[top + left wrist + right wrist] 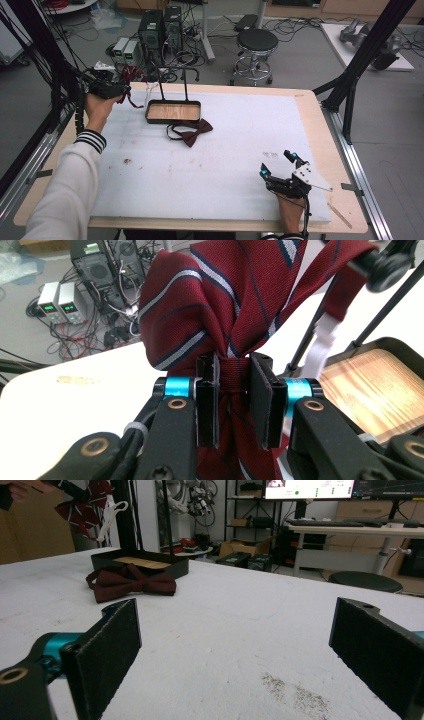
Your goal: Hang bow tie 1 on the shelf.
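left gripper (234,385) clamped striped bow tie (235,300) at knot, beside tray (173,112); right gripper (235,645) stood open, empty.

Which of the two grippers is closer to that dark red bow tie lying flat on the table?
Left. The left gripper is up beside the tray, near the bow tie; the right gripper rests farther off at the near edge.

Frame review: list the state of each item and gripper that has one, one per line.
Striped dark red bow tie: held in the air, pinched at its centre knot.
Plain dark red bow tie: lying flat on the white foam mat, in front of the tray.
Black wood-bottomed tray stand: upright, tray empty.
Left gripper: shut on the striped tie.
Right gripper: open, empty.
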`<state>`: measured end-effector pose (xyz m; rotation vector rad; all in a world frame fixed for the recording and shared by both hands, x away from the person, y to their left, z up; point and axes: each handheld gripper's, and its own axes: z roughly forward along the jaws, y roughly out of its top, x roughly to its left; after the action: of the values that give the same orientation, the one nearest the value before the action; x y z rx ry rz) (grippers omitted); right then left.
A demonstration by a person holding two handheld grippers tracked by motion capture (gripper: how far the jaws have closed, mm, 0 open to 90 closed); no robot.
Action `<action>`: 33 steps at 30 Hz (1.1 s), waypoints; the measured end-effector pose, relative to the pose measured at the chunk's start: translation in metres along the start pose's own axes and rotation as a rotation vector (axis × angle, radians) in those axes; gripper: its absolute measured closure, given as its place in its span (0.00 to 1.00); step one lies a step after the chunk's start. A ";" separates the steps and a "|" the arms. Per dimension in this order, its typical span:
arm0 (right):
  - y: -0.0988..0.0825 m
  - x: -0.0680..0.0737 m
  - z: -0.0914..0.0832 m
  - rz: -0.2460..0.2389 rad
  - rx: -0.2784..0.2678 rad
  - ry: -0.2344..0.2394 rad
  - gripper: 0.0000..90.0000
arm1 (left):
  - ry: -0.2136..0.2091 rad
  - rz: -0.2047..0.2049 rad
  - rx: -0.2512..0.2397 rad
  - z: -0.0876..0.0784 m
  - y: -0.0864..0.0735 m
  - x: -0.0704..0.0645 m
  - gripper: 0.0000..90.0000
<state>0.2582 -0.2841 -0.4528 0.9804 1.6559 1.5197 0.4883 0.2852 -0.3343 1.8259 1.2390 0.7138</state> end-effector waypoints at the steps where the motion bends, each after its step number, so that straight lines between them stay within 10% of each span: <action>1: 0.000 0.000 0.000 0.000 0.000 0.000 0.06 | -0.001 0.000 0.005 0.000 -0.001 0.001 0.83; 13: 0.000 0.000 0.000 -0.007 0.002 0.002 0.06 | -0.028 -0.017 0.004 -0.002 -0.008 0.003 0.81; 20: 0.000 0.000 0.000 -0.008 0.000 -0.001 0.06 | -0.092 0.007 -0.074 -0.009 -0.007 0.000 0.19; 33: 0.000 0.000 0.001 -0.012 0.002 -0.004 0.06 | -0.180 0.044 -0.184 -0.035 -0.005 -0.007 0.16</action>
<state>0.2589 -0.2837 -0.4526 0.9723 1.6581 1.5071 0.4549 0.2901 -0.3205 1.7289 0.9862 0.6491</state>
